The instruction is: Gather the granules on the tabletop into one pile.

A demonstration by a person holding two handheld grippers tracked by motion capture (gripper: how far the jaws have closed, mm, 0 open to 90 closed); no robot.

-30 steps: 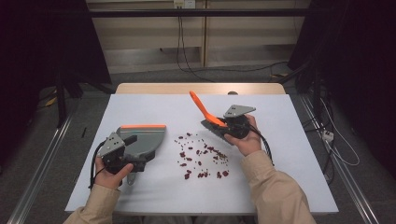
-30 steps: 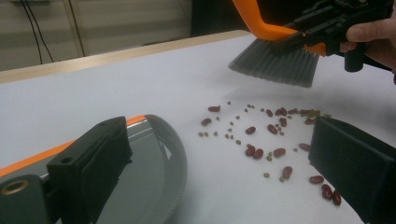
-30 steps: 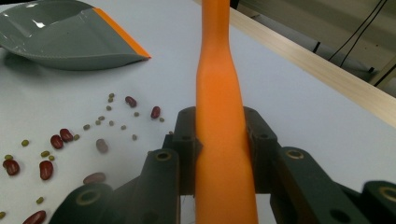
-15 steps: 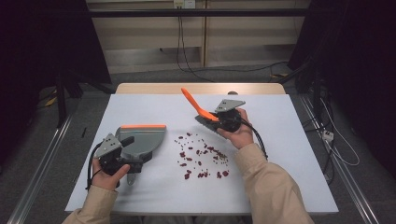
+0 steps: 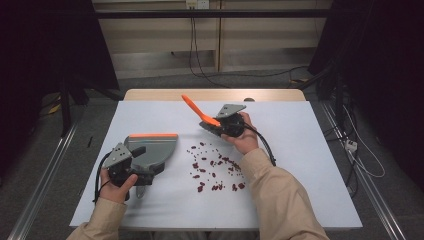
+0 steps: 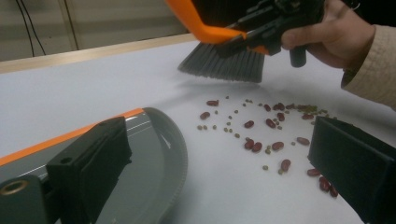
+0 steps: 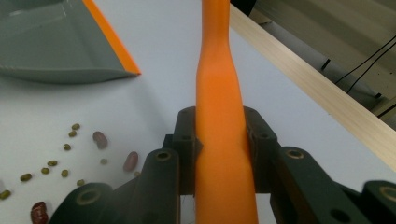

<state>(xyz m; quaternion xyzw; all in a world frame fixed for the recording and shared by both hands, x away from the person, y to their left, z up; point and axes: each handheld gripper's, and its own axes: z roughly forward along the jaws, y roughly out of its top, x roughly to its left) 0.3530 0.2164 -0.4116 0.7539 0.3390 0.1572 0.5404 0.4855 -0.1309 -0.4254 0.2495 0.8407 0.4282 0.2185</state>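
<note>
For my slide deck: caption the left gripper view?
Brush held above scattered beans, grey dustpan waiting alongside.

Smooth orange plastic brush [image 5: 200,112] w/ grey bristles; matt grey plastic dustpan [image 5: 152,150].

The brush [image 6: 219,44] had an orange handle w/ dark grey bristles, the dustpan [image 5: 152,150] was grey w/ an orange edge strip, the scattered beans [image 6: 261,128] were dark red & small olive-green, the table [image 5: 300,145] top was white, both sleeves [image 5: 282,195] beige.
</note>
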